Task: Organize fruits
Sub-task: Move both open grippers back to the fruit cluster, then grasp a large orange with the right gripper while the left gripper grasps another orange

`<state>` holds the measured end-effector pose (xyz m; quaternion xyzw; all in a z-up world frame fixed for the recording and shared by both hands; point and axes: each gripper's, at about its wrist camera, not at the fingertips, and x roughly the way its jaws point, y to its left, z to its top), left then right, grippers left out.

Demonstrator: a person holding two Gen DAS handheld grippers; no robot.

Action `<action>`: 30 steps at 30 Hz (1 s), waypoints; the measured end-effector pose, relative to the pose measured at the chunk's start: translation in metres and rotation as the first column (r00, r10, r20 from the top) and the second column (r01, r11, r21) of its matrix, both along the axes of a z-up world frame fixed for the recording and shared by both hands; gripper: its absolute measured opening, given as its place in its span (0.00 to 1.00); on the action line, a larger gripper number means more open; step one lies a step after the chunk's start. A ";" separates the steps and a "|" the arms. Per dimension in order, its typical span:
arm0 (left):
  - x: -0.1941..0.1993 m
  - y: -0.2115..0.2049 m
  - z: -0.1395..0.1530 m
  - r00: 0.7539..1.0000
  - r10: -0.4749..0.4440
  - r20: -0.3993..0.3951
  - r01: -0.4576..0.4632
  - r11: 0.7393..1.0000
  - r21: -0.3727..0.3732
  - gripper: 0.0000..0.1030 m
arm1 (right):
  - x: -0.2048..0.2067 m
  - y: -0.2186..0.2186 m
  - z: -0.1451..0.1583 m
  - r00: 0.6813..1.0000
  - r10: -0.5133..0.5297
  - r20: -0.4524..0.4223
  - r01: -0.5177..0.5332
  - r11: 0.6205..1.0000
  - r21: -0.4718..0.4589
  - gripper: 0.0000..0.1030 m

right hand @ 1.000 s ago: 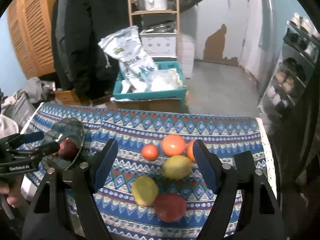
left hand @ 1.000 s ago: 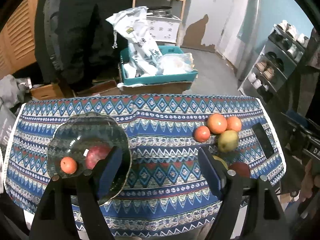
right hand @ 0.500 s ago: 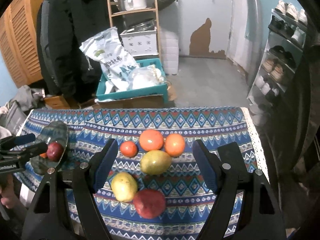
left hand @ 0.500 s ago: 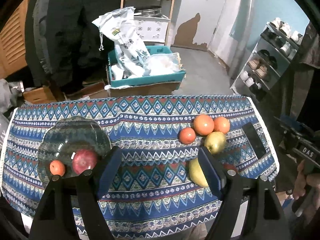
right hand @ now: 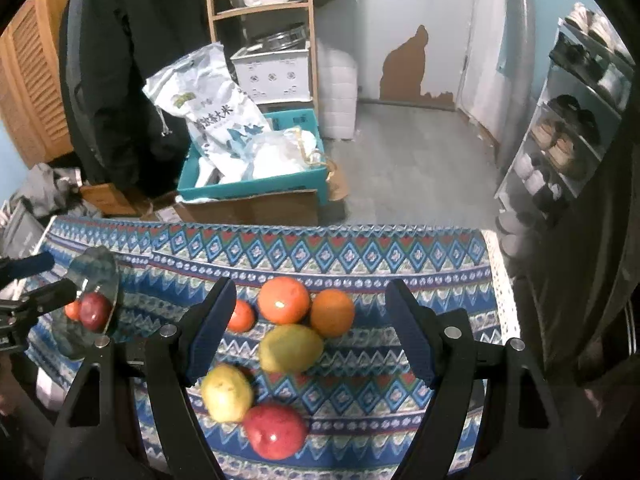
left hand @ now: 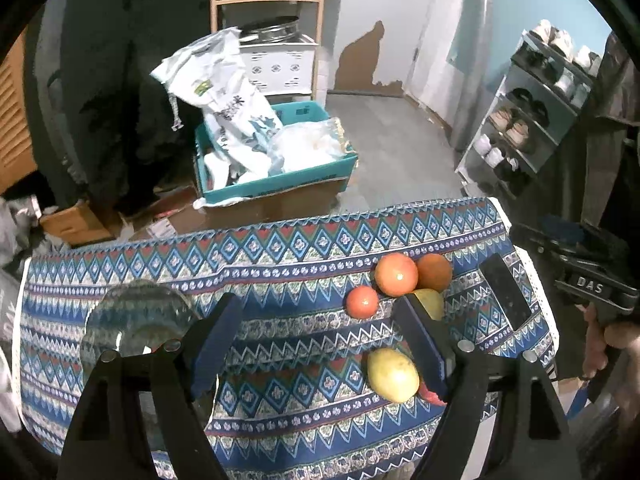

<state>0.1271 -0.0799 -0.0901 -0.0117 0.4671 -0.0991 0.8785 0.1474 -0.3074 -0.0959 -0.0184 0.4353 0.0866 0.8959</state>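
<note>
Since a second ago our left gripper [left hand: 320, 344] has drifted right off the glass bowl [right hand: 94, 280]. Bowl: red apple [right hand: 95, 311] inside. Right of bowl: six loose fruits [right hand: 290, 348] under our right gripper [right hand: 310, 330]. Both jaws spread, empty.

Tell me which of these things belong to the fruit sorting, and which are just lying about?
Part of the job:
glass bowl
red apple
yellow pear
green pear
oranges
small tomato

Lying about:
black phone
blue crate
rice bag
shoe rack
</note>
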 end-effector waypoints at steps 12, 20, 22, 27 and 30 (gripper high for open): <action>0.045 -0.032 -0.051 0.993 -0.089 -0.076 0.093 0.995 0.039 0.80 | 0.048 -0.007 -0.061 0.991 -0.009 -0.136 0.007 1.000 -0.014 0.75; 0.061 -0.039 -0.102 0.982 -0.085 -0.170 0.088 0.996 0.012 0.80 | 0.060 -0.018 -0.119 0.968 -0.026 -0.251 0.022 1.000 -0.022 0.75; 0.067 -0.042 -0.111 0.980 -0.087 -0.180 0.089 0.996 0.004 0.80 | 0.063 -0.019 -0.129 0.962 -0.021 -0.273 0.017 1.000 -0.019 0.75; 0.079 -0.050 -0.130 0.973 -0.082 -0.214 0.082 0.997 -0.013 0.80 | 0.069 -0.019 -0.147 0.951 -0.011 -0.310 0.012 1.000 0.001 0.75; 0.082 -0.055 -0.142 0.968 -0.085 -0.234 0.083 0.996 -0.020 0.80 | 0.071 -0.017 -0.158 0.943 0.002 -0.332 0.001 1.000 0.010 0.75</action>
